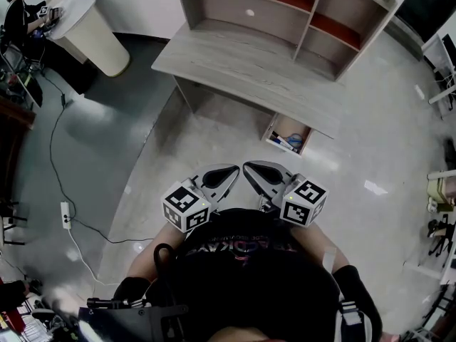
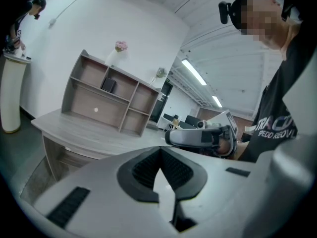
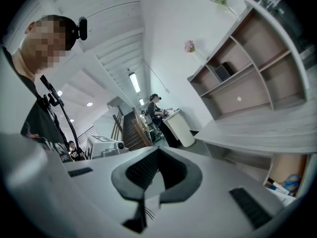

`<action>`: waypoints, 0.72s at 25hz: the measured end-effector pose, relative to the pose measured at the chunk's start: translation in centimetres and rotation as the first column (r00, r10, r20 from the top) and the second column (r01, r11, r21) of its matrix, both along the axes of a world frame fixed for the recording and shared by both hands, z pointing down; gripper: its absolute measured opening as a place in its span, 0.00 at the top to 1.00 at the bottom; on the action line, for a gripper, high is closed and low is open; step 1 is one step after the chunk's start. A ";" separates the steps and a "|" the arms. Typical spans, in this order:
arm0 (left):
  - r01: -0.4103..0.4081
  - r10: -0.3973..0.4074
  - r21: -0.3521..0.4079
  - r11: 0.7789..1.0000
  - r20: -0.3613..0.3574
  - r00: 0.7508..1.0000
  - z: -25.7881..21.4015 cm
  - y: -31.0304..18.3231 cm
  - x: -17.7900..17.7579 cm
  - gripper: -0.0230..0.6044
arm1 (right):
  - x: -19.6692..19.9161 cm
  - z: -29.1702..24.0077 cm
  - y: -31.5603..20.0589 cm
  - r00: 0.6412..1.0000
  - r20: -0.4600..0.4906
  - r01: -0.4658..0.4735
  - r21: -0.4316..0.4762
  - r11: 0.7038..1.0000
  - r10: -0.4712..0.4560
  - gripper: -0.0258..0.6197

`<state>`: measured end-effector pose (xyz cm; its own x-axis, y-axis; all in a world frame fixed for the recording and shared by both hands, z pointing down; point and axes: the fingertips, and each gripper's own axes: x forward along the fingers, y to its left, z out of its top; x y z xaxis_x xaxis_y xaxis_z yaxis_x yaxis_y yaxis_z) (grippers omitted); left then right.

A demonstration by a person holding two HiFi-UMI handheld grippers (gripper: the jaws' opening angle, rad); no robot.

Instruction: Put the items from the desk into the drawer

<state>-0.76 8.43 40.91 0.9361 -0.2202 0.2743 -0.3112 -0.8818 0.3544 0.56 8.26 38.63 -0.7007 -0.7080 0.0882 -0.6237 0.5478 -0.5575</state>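
Nearest, a black shirt (image 1: 249, 262) sits behind the grey left gripper (image 1: 226, 173) and right gripper (image 1: 255, 171), both clenched on nothing; far across the shiny floor (image 1: 214, 134), the pale wooden desk (image 1: 242, 66) has its open drawer (image 1: 293, 125), at right, holding blue and white things (image 1: 285, 142).

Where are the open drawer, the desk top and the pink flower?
open drawer (image 1: 287, 125): head view, bare inside floor.
desk top (image 1: 242, 66): head view, middle of its surface.
pink flower (image 2: 121, 45): left gripper view, the bloom.
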 end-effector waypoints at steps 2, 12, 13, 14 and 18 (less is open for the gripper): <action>-0.003 0.003 -0.004 1.000 -0.002 1.000 0.0 -0.1 0.1 0.95 | 0.1 0.0 0.0 1.000 -0.002 -0.001 -0.001 1.000 0.001 0.93; -0.024 0.024 -0.004 1.000 -0.005 1.000 0.2 0.1 0.8 0.95 | 0.5 0.3 0.2 1.000 -0.011 -0.012 -0.012 1.000 0.012 0.93; -0.025 0.025 -0.006 1.000 -0.008 1.000 0.1 0.1 0.8 0.95 | 0.6 0.3 0.3 1.000 -0.012 -0.014 -0.012 1.000 0.014 0.93; -0.026 0.026 -0.007 1.000 -0.010 1.000 0.1 0.1 0.9 0.95 | 0.7 0.3 0.3 1.000 -0.012 -0.018 -0.013 1.000 0.017 0.93; -0.035 0.034 -0.004 0.999 -0.011 0.999 0.0 0.1 1.2 0.95 | 1.0 0.2 0.3 0.999 -0.014 -0.029 -0.014 0.999 0.029 0.93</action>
<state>0.47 8.50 40.90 0.9460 -0.1865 0.2650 -0.2768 -0.8904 0.3614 1.60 8.57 38.84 -0.6787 -0.7265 0.1077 -0.6467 0.5216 -0.5565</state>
